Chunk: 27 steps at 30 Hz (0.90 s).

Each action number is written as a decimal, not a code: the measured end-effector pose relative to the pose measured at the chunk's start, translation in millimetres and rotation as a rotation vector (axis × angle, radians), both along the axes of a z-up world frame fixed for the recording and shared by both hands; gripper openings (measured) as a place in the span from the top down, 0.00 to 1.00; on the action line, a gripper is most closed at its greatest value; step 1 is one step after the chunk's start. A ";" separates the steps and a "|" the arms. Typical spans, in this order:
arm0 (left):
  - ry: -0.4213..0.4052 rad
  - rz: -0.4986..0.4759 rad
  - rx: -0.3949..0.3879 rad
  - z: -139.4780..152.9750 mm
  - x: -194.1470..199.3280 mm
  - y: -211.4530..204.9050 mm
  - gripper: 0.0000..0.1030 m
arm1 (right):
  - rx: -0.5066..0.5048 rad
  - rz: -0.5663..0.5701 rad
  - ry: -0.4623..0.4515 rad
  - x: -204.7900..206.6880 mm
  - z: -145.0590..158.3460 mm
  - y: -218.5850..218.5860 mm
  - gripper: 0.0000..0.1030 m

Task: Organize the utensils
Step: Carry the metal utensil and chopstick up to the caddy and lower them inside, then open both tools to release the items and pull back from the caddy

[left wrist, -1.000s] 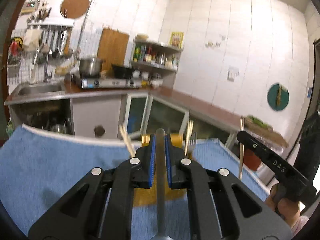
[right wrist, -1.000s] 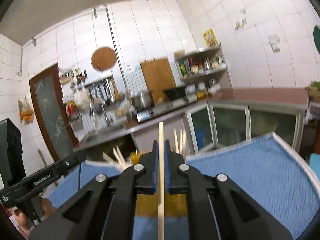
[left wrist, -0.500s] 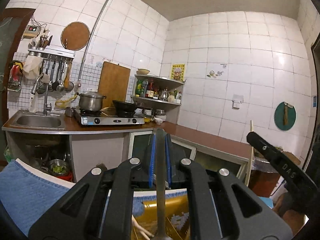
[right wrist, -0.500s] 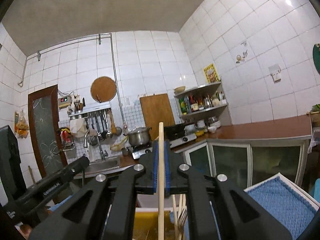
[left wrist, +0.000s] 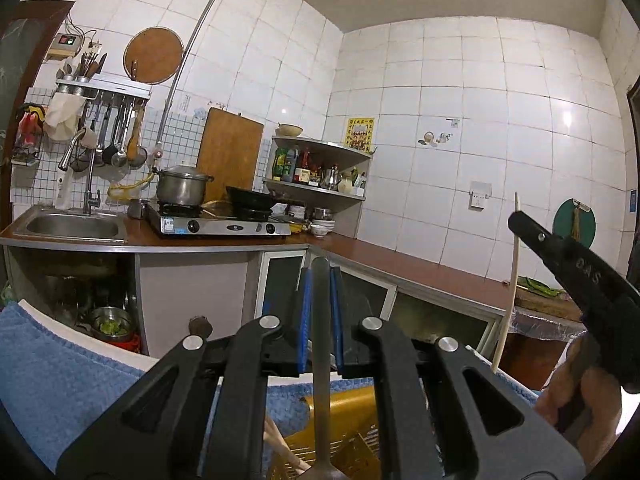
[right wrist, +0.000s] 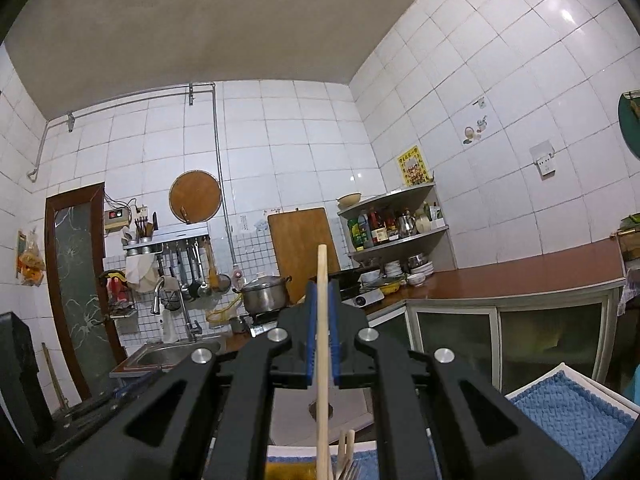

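both grippers up, each pinching one utensil

here the tiled kitchen wall [left wrist: 440, 120] filled most of both views, with the brown counter [left wrist: 420, 264] running along it into the corner. on the counter stood a steel sink [left wrist: 68, 226] and, beside it, a gas stove [left wrist: 224, 224] carrying a lidded pot [left wrist: 182, 186]. a wooden cutting board [left wrist: 230, 152] leaned on the wall behind the stove, and a corner shelf [left wrist: 320, 192] held bottles.

closer in, a blue towel [left wrist: 48, 384] covered the near surface, and a yellow holder [left wrist: 348, 412] sat on it, low in the left wrist view, partly hidden by the gripper body.

the left gripper [left wrist: 320, 312] pointed about level, its blue pads pressed on the grey handle of a metal utensil [left wrist: 320, 360], whose lower end widened at the bottom edge above the yellow holder; whether it was a spoon or a fork could not be told.

the right gripper [right wrist: 322, 332] tilted slightly upward, its pads pinching a wooden chopstick [right wrist: 322, 344] that stood upright between them. in the left wrist view the same stick showed at the right, clamped at the gripper's tip, with the person's hand [left wrist: 576, 396] on the grip below. fork tines [right wrist: 350, 470] and pale sticks peeked up at the bottom of the right wrist view.
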<state>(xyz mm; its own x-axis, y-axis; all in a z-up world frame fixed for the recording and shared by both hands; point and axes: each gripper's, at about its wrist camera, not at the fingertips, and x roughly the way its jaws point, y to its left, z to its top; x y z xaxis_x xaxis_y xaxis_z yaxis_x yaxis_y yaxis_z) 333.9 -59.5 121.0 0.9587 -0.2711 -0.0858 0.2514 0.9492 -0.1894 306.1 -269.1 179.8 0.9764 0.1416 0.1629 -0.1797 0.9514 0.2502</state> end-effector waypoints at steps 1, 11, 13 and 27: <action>0.000 0.000 0.002 -0.6 0.3 0.3 0.92 | -0.004 -0.001 -0.002 -0.3 -1.7 2.1 0.94; 0.040 0.010 0.040 -18.7 5.3 -4.1 0.92 | -0.079 0.036 0.050 9.8 -39.0 13.1 0.94; 0.048 0.006 0.045 -21.9 2.9 -4.1 0.92 | -0.077 0.055 0.069 8.9 -47.3 10.9 0.94; 0.129 0.008 0.097 -43.4 -9.6 -6.1 0.92 | -0.099 0.098 0.206 -6.8 -82.0 2.8 0.94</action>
